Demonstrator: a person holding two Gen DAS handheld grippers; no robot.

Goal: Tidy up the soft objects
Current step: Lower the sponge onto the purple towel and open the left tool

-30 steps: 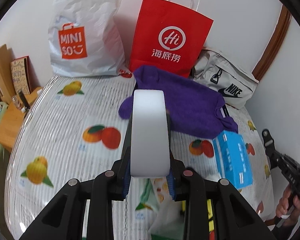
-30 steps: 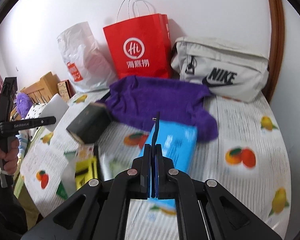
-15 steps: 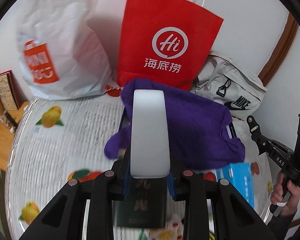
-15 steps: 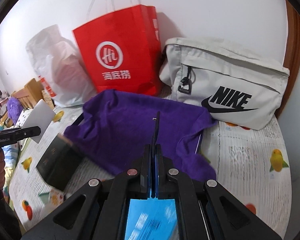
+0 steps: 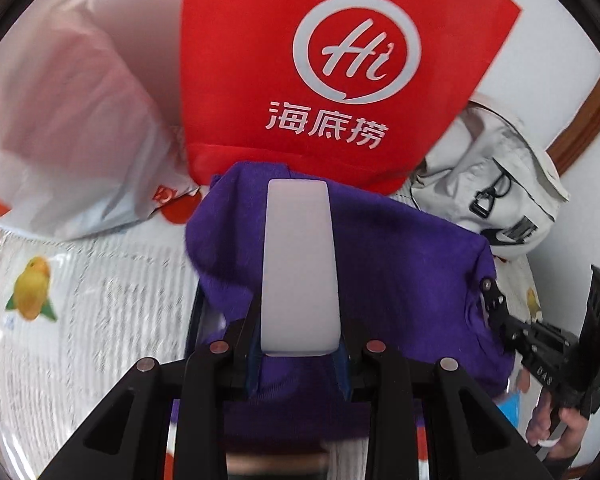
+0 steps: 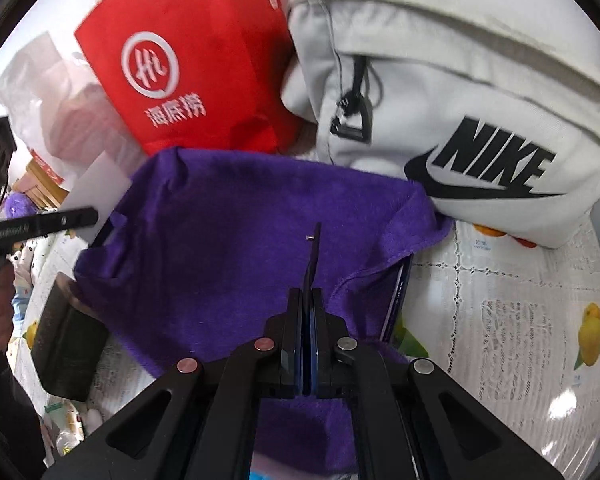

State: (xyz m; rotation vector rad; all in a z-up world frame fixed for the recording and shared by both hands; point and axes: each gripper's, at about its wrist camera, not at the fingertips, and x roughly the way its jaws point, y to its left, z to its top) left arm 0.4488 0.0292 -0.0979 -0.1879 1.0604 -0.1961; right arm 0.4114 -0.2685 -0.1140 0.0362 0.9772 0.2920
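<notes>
The left gripper [image 5: 299, 320] has its fingers narrow, clamped on a white block [image 5: 299, 268]. The right gripper [image 6: 308, 300] has its fingers pressed together, seemingly on nothing. The purple towel [image 6: 240, 248] lies on the worktop [image 6: 520, 312], the red bag [image 6: 192, 60] at its 12 o'clock.

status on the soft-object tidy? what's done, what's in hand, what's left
Done: nothing visibly sorted. In hand: left gripper clamps a white block; right gripper is shut and empty above the purple towel. Left: the towel, crumpled on the table.
</notes>
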